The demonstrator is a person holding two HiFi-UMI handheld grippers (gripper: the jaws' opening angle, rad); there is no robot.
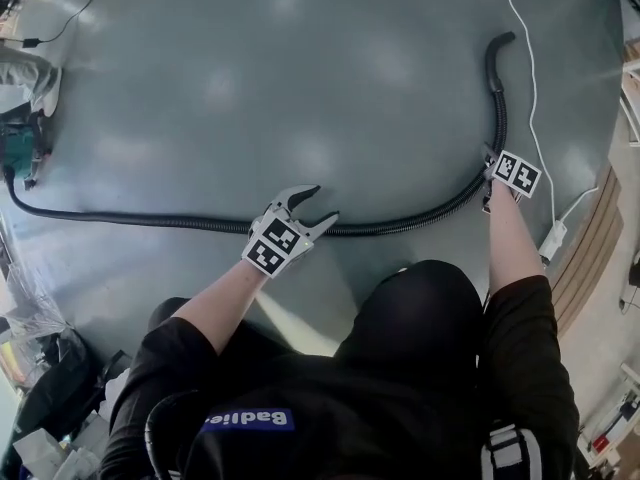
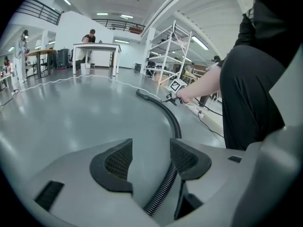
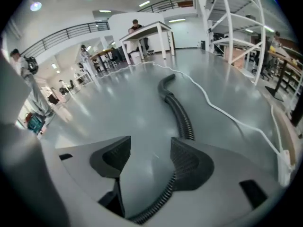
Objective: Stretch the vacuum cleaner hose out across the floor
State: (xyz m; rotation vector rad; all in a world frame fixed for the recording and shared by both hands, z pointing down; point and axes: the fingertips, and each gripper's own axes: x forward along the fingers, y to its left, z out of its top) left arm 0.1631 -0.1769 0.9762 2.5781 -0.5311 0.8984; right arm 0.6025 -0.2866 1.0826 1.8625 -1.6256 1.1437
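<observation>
The black ribbed vacuum hose (image 1: pixel 400 225) lies on the grey floor, running from the left, curving up at the right and ending in a dark nozzle (image 1: pixel 500 43). My left gripper (image 1: pixel 322 203) hovers open over the hose's middle stretch. In the left gripper view the hose (image 2: pixel 163 188) runs between the spread jaws of the left gripper (image 2: pixel 152 157), close to the right pad (image 2: pixel 189 160), unpinched. My right gripper (image 1: pixel 489 183) is at the hose's bend. There the hose (image 3: pixel 182 115) passes under the open right gripper (image 3: pixel 149 160), beside its right pad (image 3: pixel 189 167).
A teal vacuum cleaner (image 1: pixel 18 148) stands at the far left where the hose starts. A white cable (image 1: pixel 530 88) runs along the floor right of the hose to a plug block (image 1: pixel 552 238). Wooden boards and shelving (image 3: pixel 236 27) line the right side. People stand at a distant table (image 2: pixel 94 46).
</observation>
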